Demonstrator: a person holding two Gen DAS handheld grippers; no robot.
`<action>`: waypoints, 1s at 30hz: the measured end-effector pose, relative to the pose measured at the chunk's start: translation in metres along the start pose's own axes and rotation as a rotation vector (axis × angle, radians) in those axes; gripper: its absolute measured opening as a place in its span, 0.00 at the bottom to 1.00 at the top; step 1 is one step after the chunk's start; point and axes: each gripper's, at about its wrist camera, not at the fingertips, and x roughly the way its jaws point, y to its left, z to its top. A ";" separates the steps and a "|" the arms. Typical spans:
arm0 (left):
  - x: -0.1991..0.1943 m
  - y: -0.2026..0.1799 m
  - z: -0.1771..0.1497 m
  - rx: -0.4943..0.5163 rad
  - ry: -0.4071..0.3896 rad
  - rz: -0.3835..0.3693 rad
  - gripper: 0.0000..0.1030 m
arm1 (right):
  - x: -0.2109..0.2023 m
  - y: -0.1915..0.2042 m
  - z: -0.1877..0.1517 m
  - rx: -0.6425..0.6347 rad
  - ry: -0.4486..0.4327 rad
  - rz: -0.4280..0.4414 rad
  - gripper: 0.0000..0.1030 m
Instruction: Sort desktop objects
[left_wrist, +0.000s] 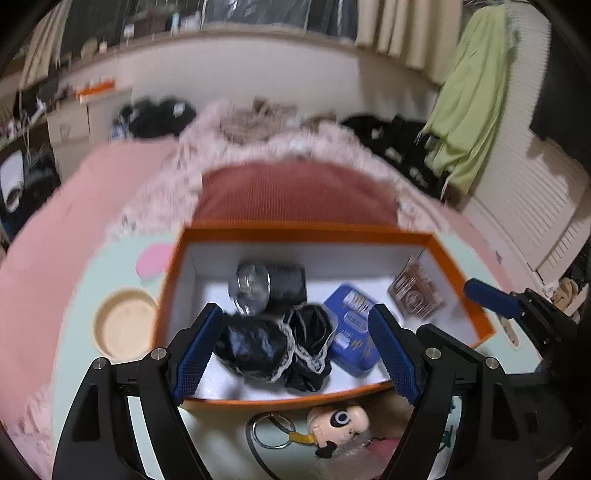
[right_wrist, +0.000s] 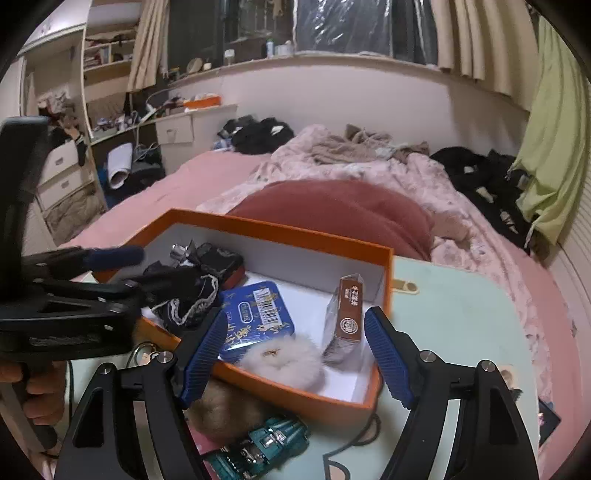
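Observation:
An orange box (left_wrist: 295, 230) with a white inside stands on the pale green table. In it lie a black lace-trimmed cloth (left_wrist: 273, 347), a black cylinder with a clear cap (left_wrist: 269, 284), a blue tin (left_wrist: 354, 328) and a brown packet (left_wrist: 417, 291). My left gripper (left_wrist: 295, 314) hangs open over the black cloth, its pads apart from it. My right gripper (right_wrist: 295, 317) is open above the box's near right corner. Below it a white fluffy pom-pom (right_wrist: 282, 360) rests in the box (right_wrist: 280, 230) beside the blue tin (right_wrist: 255, 317) and the leaning brown packet (right_wrist: 345, 314).
In front of the box lie a figure keyring (left_wrist: 338, 424), a teal toy car (right_wrist: 266, 443) and a brown fluffy ball (right_wrist: 225, 406). A beige bowl (left_wrist: 123, 325) and a pink pad (left_wrist: 153, 260) sit left of the box. A bed with a red cushion (right_wrist: 340, 214) lies behind.

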 end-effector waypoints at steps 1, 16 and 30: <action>-0.010 -0.002 -0.001 0.012 -0.028 -0.002 0.78 | -0.010 0.000 0.001 0.009 -0.033 0.019 0.74; -0.055 -0.005 -0.101 0.099 0.153 -0.026 0.78 | -0.056 0.001 -0.087 0.062 0.156 0.023 0.79; -0.033 -0.018 -0.120 0.125 0.209 0.063 1.00 | -0.041 0.008 -0.112 0.004 0.224 -0.015 1.00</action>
